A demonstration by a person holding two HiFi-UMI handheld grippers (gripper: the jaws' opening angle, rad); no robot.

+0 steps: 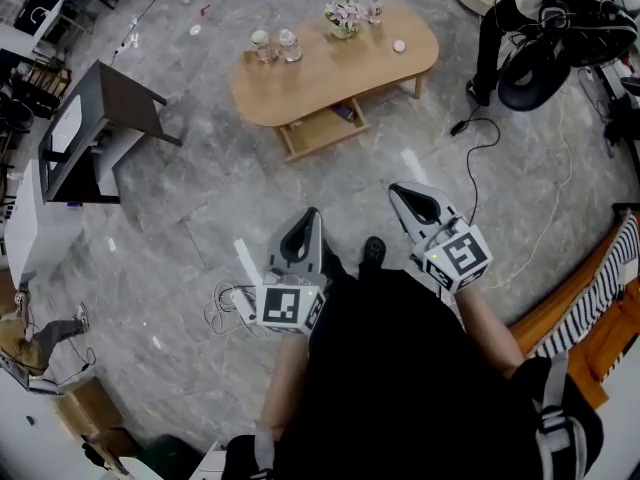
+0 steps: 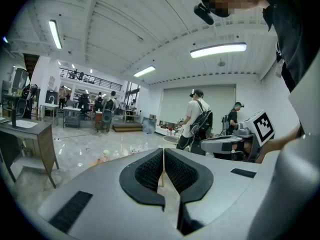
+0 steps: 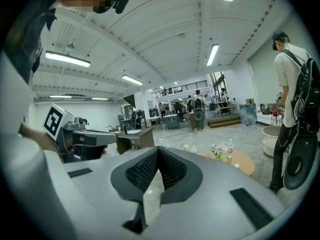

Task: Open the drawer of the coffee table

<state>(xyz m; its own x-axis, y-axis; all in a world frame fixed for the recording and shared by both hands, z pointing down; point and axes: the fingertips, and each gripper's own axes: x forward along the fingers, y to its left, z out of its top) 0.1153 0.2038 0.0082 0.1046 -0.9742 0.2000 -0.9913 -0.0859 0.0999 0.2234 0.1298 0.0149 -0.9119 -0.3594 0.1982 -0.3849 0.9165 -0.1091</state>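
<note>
Your left gripper (image 1: 309, 214) hangs low in front of you above the grey stone floor (image 1: 200, 198), clenched with nothing in it: its own view shows the two black pads (image 2: 150, 171) pressed together, only a thin seam between them. A dark desk (image 1: 105, 118) stands well off to its left, by the edge of the head view.

Far ahead, between the lines of your two grippers, sits the coffee table (image 1: 300, 86), a rounded light-wood piece well apart from both grippers. The drawer (image 1: 322, 130) juts out from under the near edge, on the left half of the table, and a small dark item lies in it. On the surface, from left to right, stand two small glass jars (image 1: 275, 44), a bunch of flowers (image 1: 345, 15), a clear bottle (image 1: 375, 6) and a little white object (image 1: 399, 46).

Your right gripper (image 1: 396, 189) is level with the left one and near it, also clenched and empty, its pads meeting at the tips in its own view.

Farther right, a black cable (image 1: 485, 148) snakes over the floor. A person in dark trousers (image 1: 500, 28) stands at the far right beside the table's end. Striped cloth (image 1: 600, 283) lies over an orange wooden piece at the near right.
</note>
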